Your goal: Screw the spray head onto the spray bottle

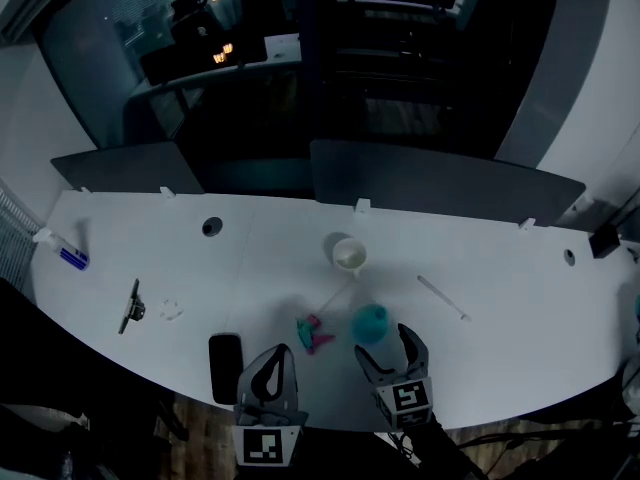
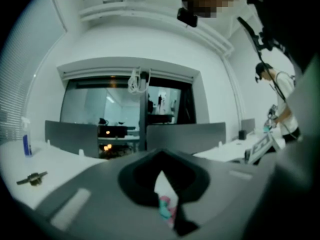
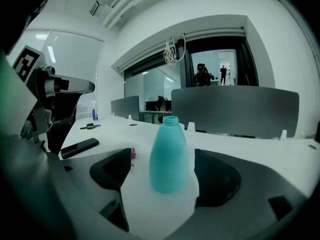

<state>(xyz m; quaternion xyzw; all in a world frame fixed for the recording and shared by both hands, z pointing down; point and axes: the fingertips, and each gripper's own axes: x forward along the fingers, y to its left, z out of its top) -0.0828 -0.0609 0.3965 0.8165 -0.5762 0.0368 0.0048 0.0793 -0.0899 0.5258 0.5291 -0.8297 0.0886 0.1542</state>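
A teal spray bottle (image 1: 370,322) stands upright with its neck bare near the table's front edge. My right gripper (image 1: 388,346) is open just behind it. In the right gripper view the bottle (image 3: 170,156) stands between the two dark fingers (image 3: 112,170), with a gap on each side. The teal and pink spray head (image 1: 314,333) lies on the table to the bottle's left, its thin tube pointing away. My left gripper (image 1: 278,360) is shut and empty, a little short of the spray head (image 2: 167,207), which shows past the closed jaws.
A black phone (image 1: 225,367) lies left of my left gripper. A white cup (image 1: 349,255) stands behind the bottle and a white stick (image 1: 443,298) lies to its right. A small blue spray bottle (image 1: 65,252) and a dark clip (image 1: 130,308) are far left. Grey dividers (image 1: 440,183) line the back edge.
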